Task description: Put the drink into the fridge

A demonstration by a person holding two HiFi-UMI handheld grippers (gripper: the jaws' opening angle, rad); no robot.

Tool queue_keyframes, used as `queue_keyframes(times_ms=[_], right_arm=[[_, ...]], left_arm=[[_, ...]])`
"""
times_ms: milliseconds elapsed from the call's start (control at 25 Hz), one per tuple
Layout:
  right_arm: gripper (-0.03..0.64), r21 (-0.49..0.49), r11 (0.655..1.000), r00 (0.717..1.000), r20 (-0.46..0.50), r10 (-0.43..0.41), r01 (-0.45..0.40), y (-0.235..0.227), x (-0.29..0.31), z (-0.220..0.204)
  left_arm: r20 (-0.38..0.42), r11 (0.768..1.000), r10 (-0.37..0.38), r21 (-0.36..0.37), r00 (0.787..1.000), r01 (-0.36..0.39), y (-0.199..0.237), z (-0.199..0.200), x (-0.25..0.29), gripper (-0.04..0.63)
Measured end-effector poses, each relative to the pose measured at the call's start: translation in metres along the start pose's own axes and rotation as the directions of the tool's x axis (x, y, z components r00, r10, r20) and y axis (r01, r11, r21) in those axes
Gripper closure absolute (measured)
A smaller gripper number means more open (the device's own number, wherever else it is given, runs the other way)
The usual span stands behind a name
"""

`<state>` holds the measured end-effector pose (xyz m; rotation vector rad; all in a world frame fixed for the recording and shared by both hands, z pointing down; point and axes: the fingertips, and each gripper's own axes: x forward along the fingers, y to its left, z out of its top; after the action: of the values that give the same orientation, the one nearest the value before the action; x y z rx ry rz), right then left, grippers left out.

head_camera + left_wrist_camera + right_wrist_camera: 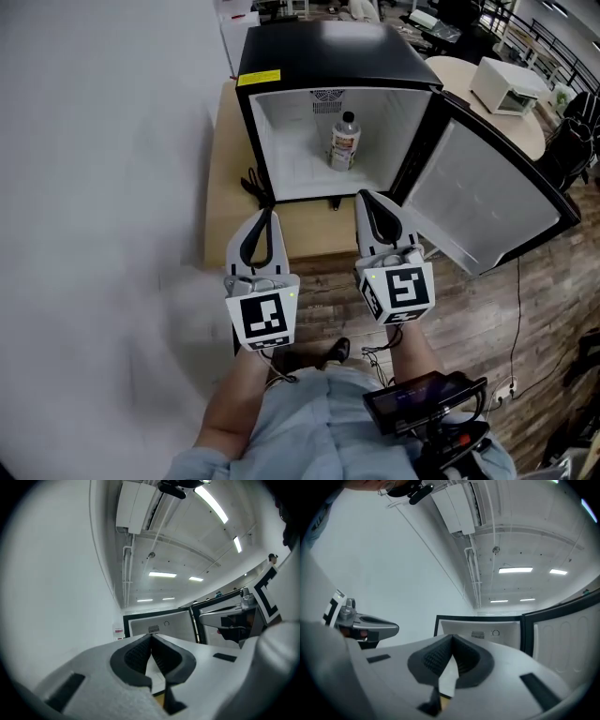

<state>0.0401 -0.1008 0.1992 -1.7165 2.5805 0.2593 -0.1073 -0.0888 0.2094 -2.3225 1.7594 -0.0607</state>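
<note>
- Standing upright inside the open fridge (328, 42), near its back wall: drink bottle (345, 141).
- fridge door (487, 202) swung wide right, just beside right gripper (366, 199).
- left gripper (268, 216) and right gripper both pinched closed, empty, outside the opening.
- black cable (253, 187) lies on wooden platform (220, 169) near left gripper's tip.

One fridge (328, 47); one fridge door (487, 202); one drink bottle (345, 142); two grippers, a left gripper (270, 214) and a right gripper (362, 195); one wooden table (225, 187); one white box (507, 84).
</note>
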Motion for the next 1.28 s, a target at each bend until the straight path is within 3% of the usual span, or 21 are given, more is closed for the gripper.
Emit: queue_keyframes(times_ms=[440,1000,1280], right_arm=[[0.611,-0.04,0.997,0.998,0.014,-0.06,0.06,0.022,-0.014,0.018],[0.612,-0.054,0.997,0.999,0.011,-0.053,0.054,0.027,-0.023,0.019],[0.612,-0.05,0.997,0.998,0.006,-0.065,0.065,0.021,-0.023,0.017]], left_arm=[[0.051,0.999,-0.051,-0.002,0.997,0.051,0.014,0.019,-0.014,0.586],[0.052,0.998,-0.055,-0.028,0.997,0.057,0.011,0.026,-0.016,0.586],[0.063,0.997,-0.071,-0.005,0.995,0.072,0.006,0.026,-0.011,0.586]])
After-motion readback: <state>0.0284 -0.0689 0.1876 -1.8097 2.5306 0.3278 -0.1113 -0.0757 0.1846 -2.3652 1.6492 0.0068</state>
